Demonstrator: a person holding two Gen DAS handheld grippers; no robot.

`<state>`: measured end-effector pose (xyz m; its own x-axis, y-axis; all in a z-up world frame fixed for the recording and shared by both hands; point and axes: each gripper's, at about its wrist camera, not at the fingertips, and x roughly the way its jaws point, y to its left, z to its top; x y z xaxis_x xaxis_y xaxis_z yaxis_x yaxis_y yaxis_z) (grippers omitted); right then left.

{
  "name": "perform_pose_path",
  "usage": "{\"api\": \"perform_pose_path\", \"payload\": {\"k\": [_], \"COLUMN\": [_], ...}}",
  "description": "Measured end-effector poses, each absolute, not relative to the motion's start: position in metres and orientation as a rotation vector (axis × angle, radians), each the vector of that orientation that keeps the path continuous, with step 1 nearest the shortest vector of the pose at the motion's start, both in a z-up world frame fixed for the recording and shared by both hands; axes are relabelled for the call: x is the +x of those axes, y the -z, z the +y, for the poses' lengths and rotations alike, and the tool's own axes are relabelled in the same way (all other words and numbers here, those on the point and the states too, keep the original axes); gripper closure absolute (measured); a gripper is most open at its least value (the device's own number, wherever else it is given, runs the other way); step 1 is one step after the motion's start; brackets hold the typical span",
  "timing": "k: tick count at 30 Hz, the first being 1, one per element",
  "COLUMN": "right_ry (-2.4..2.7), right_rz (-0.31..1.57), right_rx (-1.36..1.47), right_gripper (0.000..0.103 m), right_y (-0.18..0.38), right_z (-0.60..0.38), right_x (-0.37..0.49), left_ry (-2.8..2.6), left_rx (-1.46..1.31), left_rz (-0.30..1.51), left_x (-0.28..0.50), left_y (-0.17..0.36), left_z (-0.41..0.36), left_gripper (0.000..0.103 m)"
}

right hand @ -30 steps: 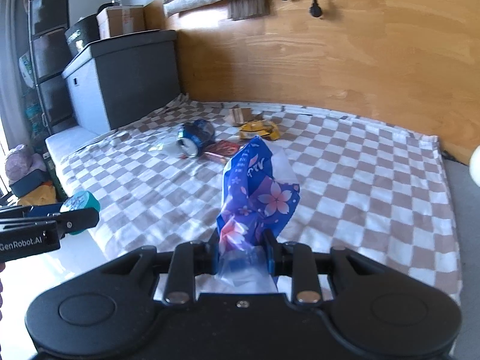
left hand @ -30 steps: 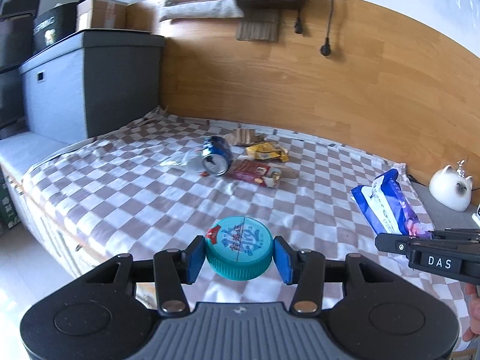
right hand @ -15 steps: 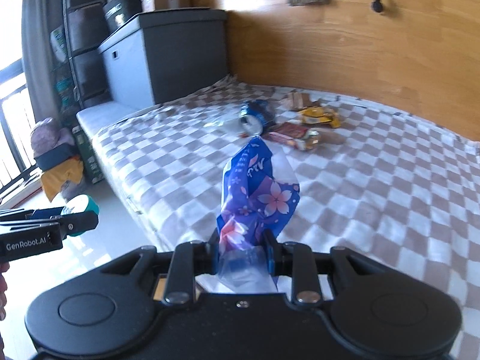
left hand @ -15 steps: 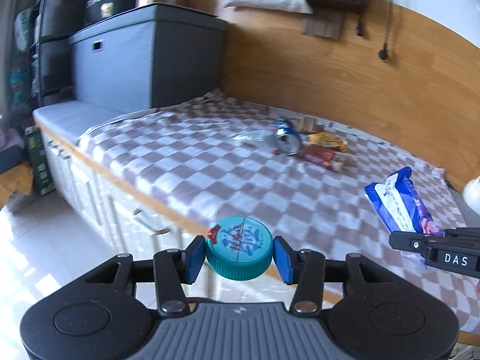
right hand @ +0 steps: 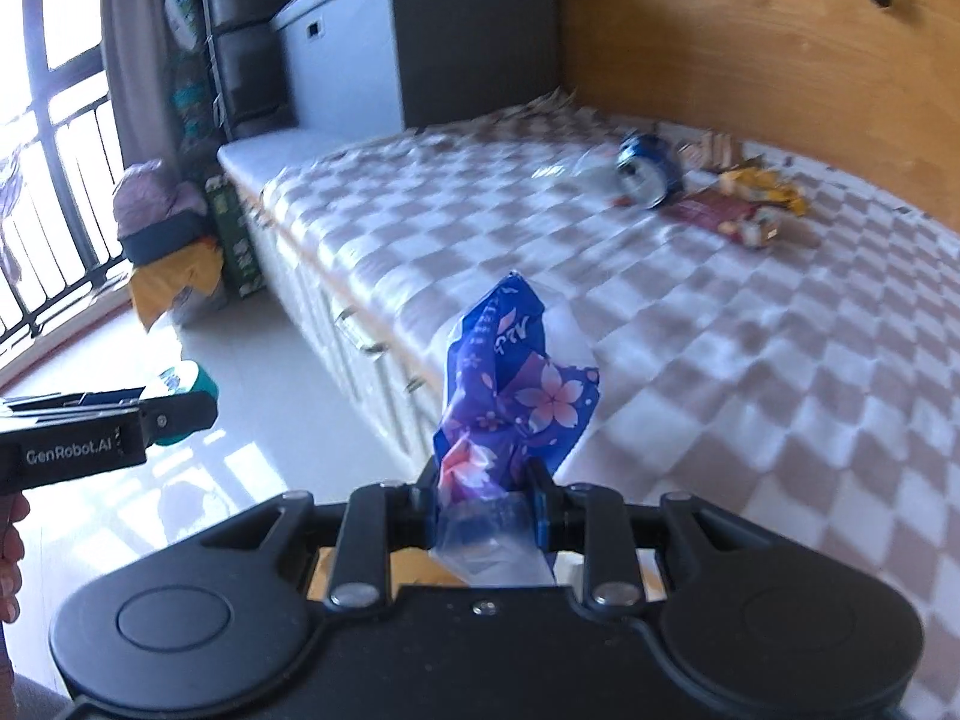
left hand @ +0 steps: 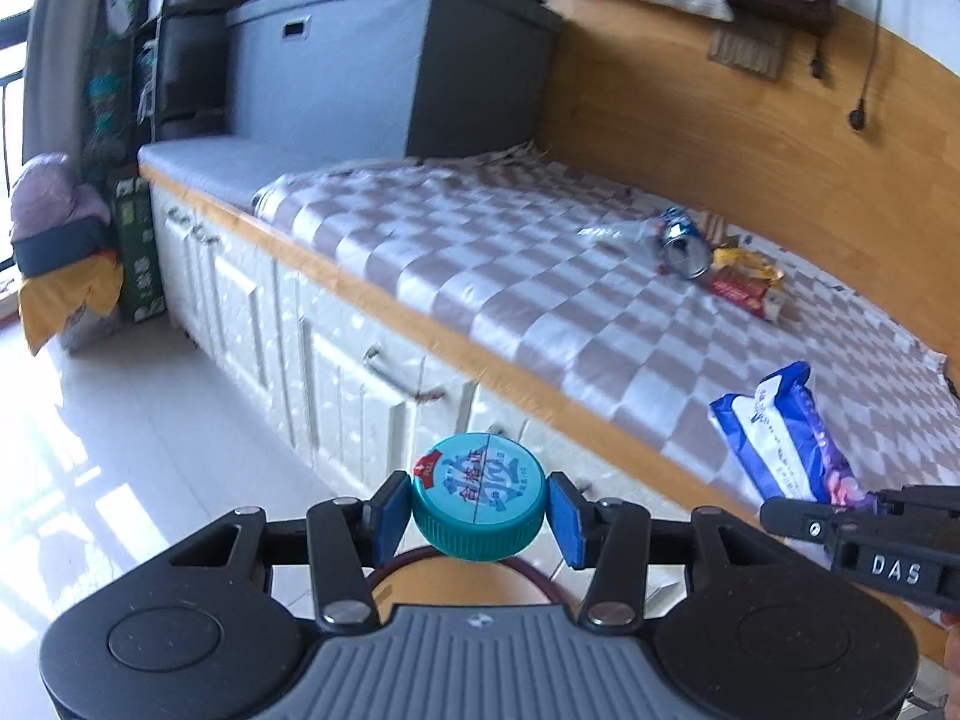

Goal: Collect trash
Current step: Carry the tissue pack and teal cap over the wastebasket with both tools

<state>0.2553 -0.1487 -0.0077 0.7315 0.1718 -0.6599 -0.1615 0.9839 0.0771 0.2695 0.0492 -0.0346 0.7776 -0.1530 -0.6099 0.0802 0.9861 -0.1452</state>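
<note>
My left tool (left hand: 479, 515) is clamped on the teal bottle cap (left hand: 479, 495), held over the floor beside the bench (left hand: 540, 387). My right tool (right hand: 483, 504) pinches the blue flowered wrapper (right hand: 516, 402), sticking up between its fingers. The crushed can (right hand: 648, 177) and snack packets (right hand: 729, 213) lie far ahead on the checkered cover.

Bright daylight enters from the window (right hand: 54, 138) at far left, overexposing its panes and throwing white glare patches on the glossy floor (left hand: 90, 432). The checkered bedcover (left hand: 540, 276) shines with sheen. Motion blur softens the far trash and wooden wall (right hand: 750, 30) in the right wrist view; near gripper bodies stay sharp. Fisheye distortion bends edges, with dark vignetted corners
</note>
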Motion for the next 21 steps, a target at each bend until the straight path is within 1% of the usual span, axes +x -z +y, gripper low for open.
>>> {"api": "perform_pose_path", "payload": {"k": [10,21], "right_ry": [-0.247,-0.271], "right_rz": [0.860,1.039], "right_rx": [-0.037,-0.055], "right_gripper": [0.075,0.075], "right_y": [0.069,0.142], "right_z": [-0.109,-0.096], "right_x": [0.271,0.295], "left_ry": [0.088,0.116], "left_rx": [-0.149,-0.147], "left_rz": [0.788,0.957], "left_x": [0.281,0.303], "left_y": [0.097,0.169], "left_z": [0.068,0.070], "left_gripper": [0.053,0.053]}}
